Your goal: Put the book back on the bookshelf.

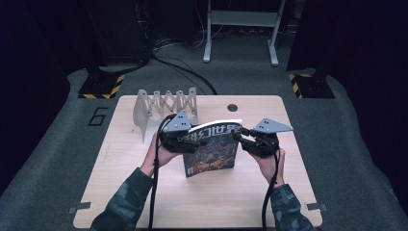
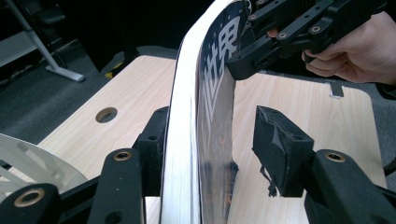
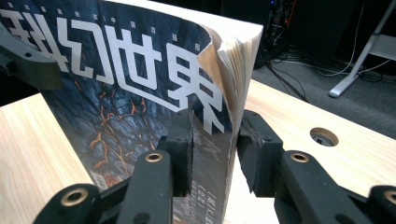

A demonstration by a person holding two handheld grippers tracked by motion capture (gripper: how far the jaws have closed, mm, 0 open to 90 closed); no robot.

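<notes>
A thick magazine with a dark blue cover, white characters and an orange-cracked illustration [image 1: 211, 151] stands upright on its lower edge on the pale wooden table [image 1: 144, 192], just in front of the white folding accordion-style rack [image 1: 163, 108] that sits at the table's far left. The magazine's top edge bows slightly, and its white page block shows along the top.

The left hand-held gripper [image 1: 185, 139] meets the magazine at its upper left edge. In the left gripper view its 2 black jaws are apart — the left jaw lies against the white page edges [image 2: 180, 154], while the right jaw, with its torn black foam pad, stands clear of the glossy cover with a gap between them. So this hand-held gripper [image 2: 210, 154] straddles the magazine without pinching it.

The right hand-held gripper [image 1: 243, 137] takes the magazine at its upper right edge. In the right gripper view [image 3: 212, 149] 1 jaw presses on the cover and the other sits at the fanned page edges — the jaws look closed on the magazine's edge, which curls a little above them.

A round cable hole [image 1: 233, 107] lies in the table behind the magazine, to the right of the rack.
</notes>
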